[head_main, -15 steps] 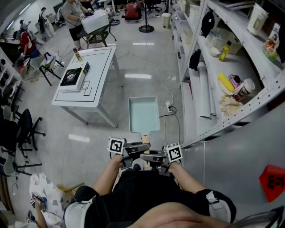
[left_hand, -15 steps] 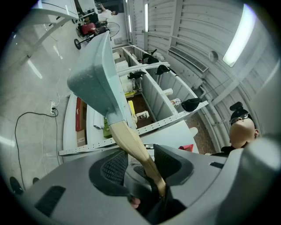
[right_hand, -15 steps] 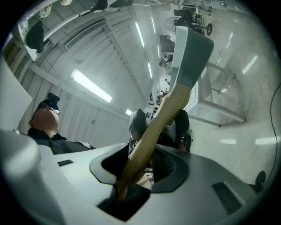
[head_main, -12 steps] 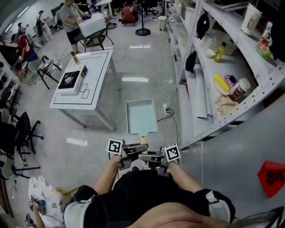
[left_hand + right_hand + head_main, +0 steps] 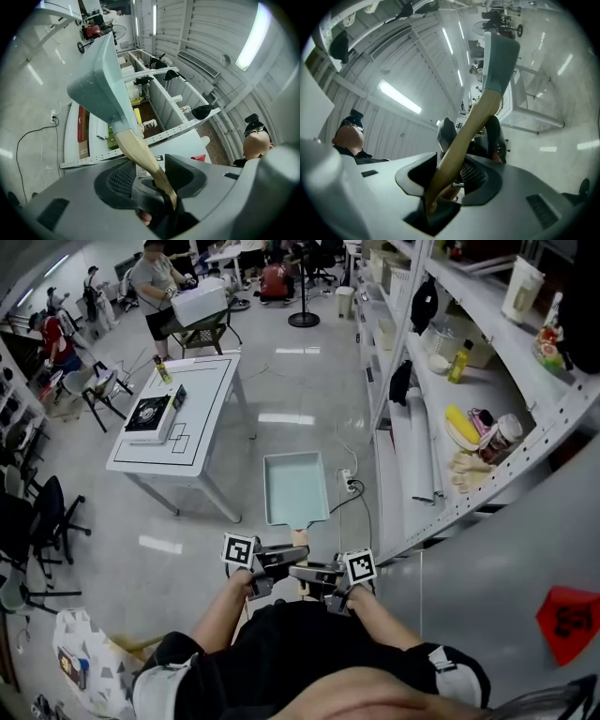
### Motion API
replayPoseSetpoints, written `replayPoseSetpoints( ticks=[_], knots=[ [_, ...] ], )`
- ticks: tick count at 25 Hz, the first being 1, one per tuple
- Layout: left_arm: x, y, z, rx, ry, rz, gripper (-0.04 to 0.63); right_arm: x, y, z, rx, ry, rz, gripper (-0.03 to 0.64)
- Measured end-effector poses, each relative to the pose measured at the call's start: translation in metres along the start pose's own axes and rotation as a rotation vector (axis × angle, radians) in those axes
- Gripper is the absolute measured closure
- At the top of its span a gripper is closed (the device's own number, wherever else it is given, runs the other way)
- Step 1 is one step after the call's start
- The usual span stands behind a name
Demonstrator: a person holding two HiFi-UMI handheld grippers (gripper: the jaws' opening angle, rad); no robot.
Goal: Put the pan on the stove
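One pan (image 5: 295, 488), handle in both hand-held grippers (image 5: 292, 565)

Head view: mounted above, facing steeply down over left gripper (image 5: 286, 556) and right gripper (image 5: 305, 572), both close below. Each gripper view: mounted behind its own jaws, facing along them at very close range. Shared by all three: the pan (image 5: 295, 488), handle between the jaws.

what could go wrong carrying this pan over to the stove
1. The pan sticks far out from the wooden handle, which the left gripper and right gripper clamp near its end; it could tip or twist loose.
2. A cable lies on the floor just ahead: a possible trip.
3. The stove sits by the table edge; a hard landing might shove it.
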State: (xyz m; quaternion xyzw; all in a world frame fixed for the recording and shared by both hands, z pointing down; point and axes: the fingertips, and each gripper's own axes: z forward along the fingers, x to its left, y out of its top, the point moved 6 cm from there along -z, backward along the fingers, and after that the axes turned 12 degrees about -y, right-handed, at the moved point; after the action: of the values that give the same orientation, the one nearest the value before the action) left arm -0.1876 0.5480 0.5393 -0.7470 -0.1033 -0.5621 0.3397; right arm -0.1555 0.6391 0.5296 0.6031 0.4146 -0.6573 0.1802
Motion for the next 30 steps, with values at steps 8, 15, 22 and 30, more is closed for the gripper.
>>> replayPoseSetpoints(
  ticks=[8,15,22,30],
  knots=[
    [0.0,-0.016,0.024,-0.011,0.022,0.025,0.393,-0.004,-0.01,-0.028,0.04,0.019,0.032,0.457],
    [-0.007,-0.025,0.026,-0.013,0.048,0.039,0.393,0.002,-0.018,-0.031,0.05,0.052,0.035,0.457],
    [0.0,-0.01,0.026,-0.029,0.047,0.05,0.393,-0.008,-0.001,-0.028,0.058,0.049,0.041,0.457],
    [0.017,0.041,0.036,-0.017,-0.019,0.057,0.391,-0.025,0.048,-0.022,0.038,0.025,0.031,0.459]
  ],
)
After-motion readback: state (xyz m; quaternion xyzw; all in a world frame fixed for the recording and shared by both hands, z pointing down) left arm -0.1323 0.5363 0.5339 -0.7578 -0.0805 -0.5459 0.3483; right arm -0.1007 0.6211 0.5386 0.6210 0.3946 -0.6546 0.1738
